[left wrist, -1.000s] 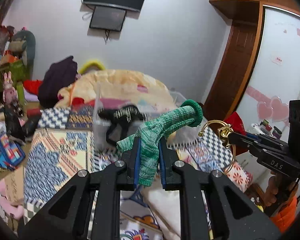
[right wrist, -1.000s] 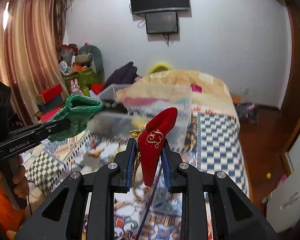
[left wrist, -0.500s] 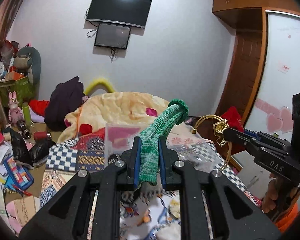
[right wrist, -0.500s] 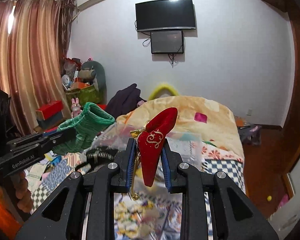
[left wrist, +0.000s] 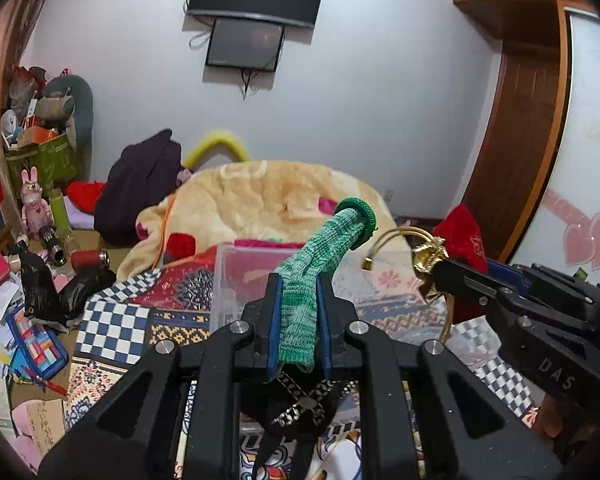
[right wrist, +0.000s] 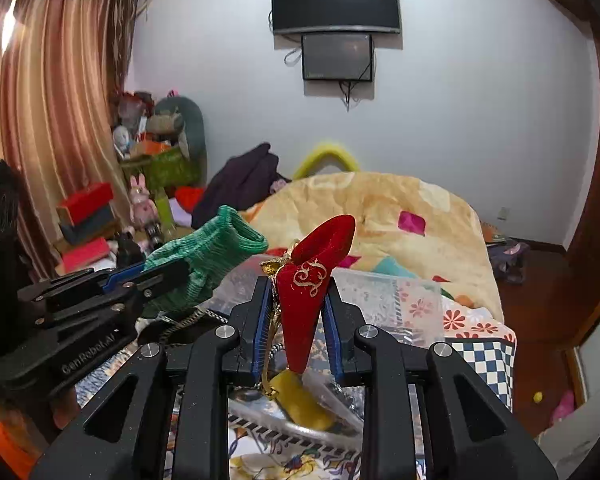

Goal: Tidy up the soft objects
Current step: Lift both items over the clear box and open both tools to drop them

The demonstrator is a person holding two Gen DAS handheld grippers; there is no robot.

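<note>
My left gripper [left wrist: 298, 292] is shut on a green knitted sock [left wrist: 320, 256], whose cuff sticks up and to the right. It also shows in the right wrist view [right wrist: 208, 256] at the left. My right gripper [right wrist: 296, 304] is shut on a red velvet pouch [right wrist: 312, 280] with gold embroidery and a gold cord. In the left wrist view the pouch [left wrist: 460, 236] and its gold cord are at the right. A clear plastic bin [left wrist: 244, 276] stands on the bed just beyond both grippers, also seen in the right wrist view [right wrist: 388, 300].
The bed has a patterned patchwork cover [left wrist: 140, 312] and a yellow blanket [left wrist: 260, 200] heaped behind the bin. A black item [left wrist: 300, 408] lies below the left gripper. Clutter [left wrist: 28, 280] covers the floor on the left. A wooden door [left wrist: 516, 140] is on the right.
Both grippers have come closer to the bin and tilted, with sock and pouch still held. The bin now sits right behind the fingertips.
</note>
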